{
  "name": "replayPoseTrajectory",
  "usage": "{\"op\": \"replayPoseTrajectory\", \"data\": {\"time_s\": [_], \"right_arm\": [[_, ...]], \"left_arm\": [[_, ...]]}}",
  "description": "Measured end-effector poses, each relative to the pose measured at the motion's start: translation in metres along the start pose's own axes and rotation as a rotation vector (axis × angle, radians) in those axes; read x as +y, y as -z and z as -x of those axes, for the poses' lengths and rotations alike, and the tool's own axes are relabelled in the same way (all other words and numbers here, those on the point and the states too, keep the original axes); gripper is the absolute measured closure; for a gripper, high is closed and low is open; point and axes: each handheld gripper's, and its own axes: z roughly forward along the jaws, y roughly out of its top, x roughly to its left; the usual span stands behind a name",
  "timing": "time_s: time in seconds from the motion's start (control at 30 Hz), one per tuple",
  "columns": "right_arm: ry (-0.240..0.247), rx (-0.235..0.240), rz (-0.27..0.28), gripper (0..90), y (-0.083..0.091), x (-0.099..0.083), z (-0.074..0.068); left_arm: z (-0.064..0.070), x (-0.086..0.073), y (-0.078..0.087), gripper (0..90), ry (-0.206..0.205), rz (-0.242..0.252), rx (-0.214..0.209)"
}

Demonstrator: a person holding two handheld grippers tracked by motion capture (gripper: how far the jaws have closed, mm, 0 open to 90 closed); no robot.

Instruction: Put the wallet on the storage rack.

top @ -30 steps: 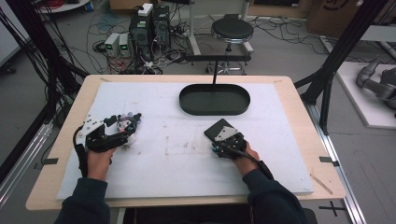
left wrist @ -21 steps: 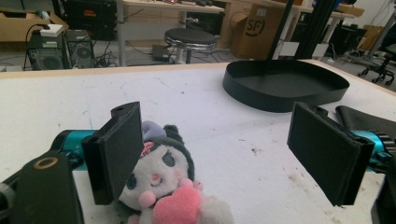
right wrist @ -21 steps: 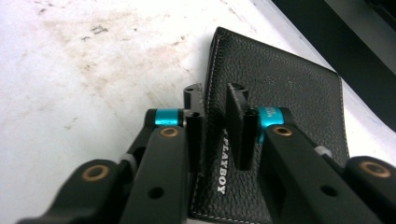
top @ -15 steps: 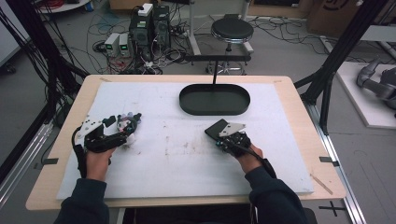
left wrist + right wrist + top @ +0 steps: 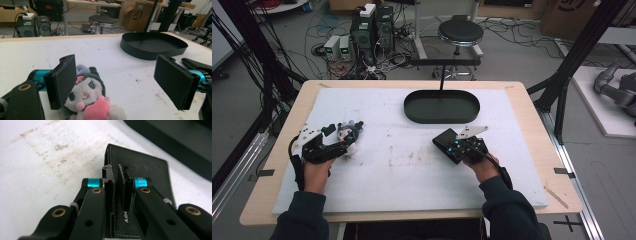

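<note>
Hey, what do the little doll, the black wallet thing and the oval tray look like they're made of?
The doll looks like soft plush: fuzzy nap, stitched face, a felt-like pink heart. The black wallet looks like leather or imitation leather: pebbled grain, matte sheen, pale stitching along its edge. The oval tray looks rigid, probably painted metal or plastic: thin upright rim, smooth matte black surface. I can't tell which.

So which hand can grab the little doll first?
Probably the left. The left gripper is open with the plush doll right by one jaw. The right gripper is nearly shut over a black wallet, farther from it.
</note>
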Motion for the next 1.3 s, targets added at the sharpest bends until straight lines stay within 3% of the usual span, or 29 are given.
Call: {"op": "replayPoseTrajectory", "data": {"time_s": [0.2, 0.23, 0.37, 0.4, 0.47, 0.5, 0.6, 0.63, 0.93, 0.97, 1.0, 1.03, 1.07, 1.2, 1.3], "right_arm": [[-0.011, -0.014, 0.051, 87.0, 0.014, 0.005, 0.001], [-0.037, -0.009, 0.089, 87.4, 0.026, 0.008, 0.004], [-0.093, -0.024, 0.125, 88.2, 0.043, 0.008, 0.013], [-0.126, -0.063, 0.135, 88.6, 0.052, 0.003, 0.022], [-0.161, -0.096, 0.141, 88.7, 0.057, -0.003, 0.031], [-0.161, -0.096, 0.141, 88.7, 0.057, -0.003, 0.031], [-0.213, -0.189, 0.132, 88.8, 0.062, -0.017, 0.052], [-0.223, -0.194, 0.134, 88.8, 0.062, -0.02, 0.054], [-0.205, -0.197, 0.164, 85.9, 0.063, -0.027, 0.059], [-0.224, -0.2, 0.176, 70.6, 0.062, -0.028, 0.06], [-0.224, -0.2, 0.176, 70.6, 0.062, -0.028, 0.06], [-0.235, -0.197, 0.189, 65.0, 0.062, -0.029, 0.061], [-0.26, -0.176, 0.22, 48.9, 0.062, -0.029, 0.061], [-0.264, -0.144, 0.264, 33.6, 0.06, -0.027, 0.057], [-0.241, -0.151, 0.245, 27.9, 0.055, -0.023, 0.05]], "left_arm": [[0.0, 0.0, 0.001, 18.4, 0.002, 0.0, 0.002], [-0.001, 0.0, 0.001, 18.4, 0.001, 0.0, 0.002], [0.0, 0.0, 0.001, 18.5, -0.001, 0.002, 0.003], [0.0, 0.0, 0.001, 18.5, -0.001, 0.002, 0.005], [0.0, 0.0, 0.001, 18.4, -0.002, 0.002, 0.004], [0.0, 0.0, 0.001, 18.5, -0.002, 0.002, 0.004], [0.001, 0.0, 0.0, 18.4, -0.002, 0.001, 0.002], [0.001, 0.0, 0.0, 18.4, -0.003, -0.001, 0.001], [0.001, 0.0, 0.0, 18.4, -0.005, 0.0, -0.001], [0.001, 0.0, 0.0, 18.4, -0.005, 0.002, 0.0], [0.001, 0.0, 0.0, 18.4, -0.005, 0.002, 0.0], [0.001, 0.0, 0.0, 18.4, -0.006, 0.001, 0.001], [0.001, 0.0, 0.0, 18.5, -0.004, 0.002, 0.001], [0.0, 0.0, 0.0, 18.4, -0.004, 0.003, 0.0], [0.001, 0.0, 0.0, 18.5, -0.005, 0.001, 0.0]]}}
